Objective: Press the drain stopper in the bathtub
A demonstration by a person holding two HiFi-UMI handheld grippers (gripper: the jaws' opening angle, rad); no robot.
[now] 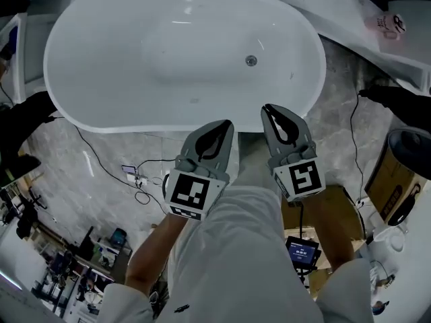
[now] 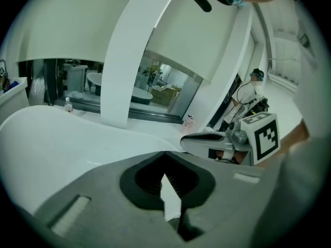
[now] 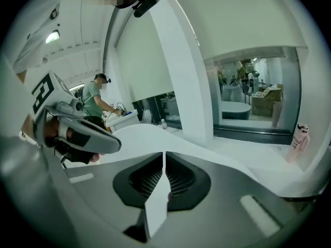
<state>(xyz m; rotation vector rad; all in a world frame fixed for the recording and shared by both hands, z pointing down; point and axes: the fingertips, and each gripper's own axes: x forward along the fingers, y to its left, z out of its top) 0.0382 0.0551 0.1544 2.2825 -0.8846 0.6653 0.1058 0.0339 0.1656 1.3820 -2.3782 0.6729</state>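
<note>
The small round metal drain stopper [image 1: 251, 60] sits on the floor of the white oval bathtub [image 1: 87, 59], toward its right end, apparently not yet pressed. The left tool [image 1: 226, 123] and right tool [image 1: 267, 107] hover at the bathtub's near rim, jaws together and empty. The reach and the press are still to do.

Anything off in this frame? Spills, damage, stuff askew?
Nothing stands out. The bathtub shows no spill or crack, and the drain stopper sits in its bottom. The only clutter is what looks like a power strip with loose cables on the floor beside it. Left tongs and right tongs are shut and empty.
</note>
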